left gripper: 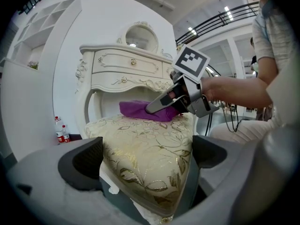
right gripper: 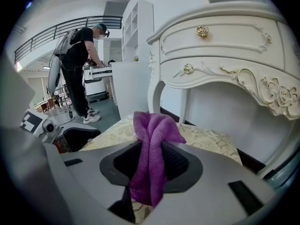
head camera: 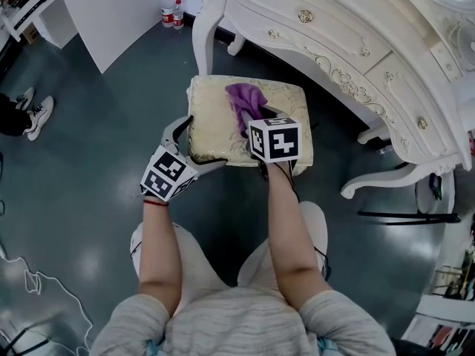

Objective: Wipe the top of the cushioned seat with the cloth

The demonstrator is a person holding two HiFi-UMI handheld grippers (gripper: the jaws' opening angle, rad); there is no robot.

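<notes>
The cushioned seat [head camera: 215,121], cream with gold leaf pattern, stands on the grey floor in front of me. A purple cloth [head camera: 243,101] lies bunched on its top, right of middle. My right gripper [head camera: 252,122] reaches in from the near side and is shut on the cloth [right gripper: 149,149], which hangs between its pads over the seat [right gripper: 206,139]. My left gripper [head camera: 194,145] straddles the seat's near-left corner [left gripper: 147,158], one jaw on each side, and both pads [left gripper: 86,161] touch the cushion. The right gripper [left gripper: 159,104] with the cloth [left gripper: 136,109] also shows in the left gripper view.
An ornate white dressing table [head camera: 349,43] stands right behind the seat, with its curved legs [head camera: 202,47] close to the far edge. Water bottles [head camera: 172,10] and a white panel [head camera: 111,13] are at the back left. A person [right gripper: 79,64] stands at a table farther off.
</notes>
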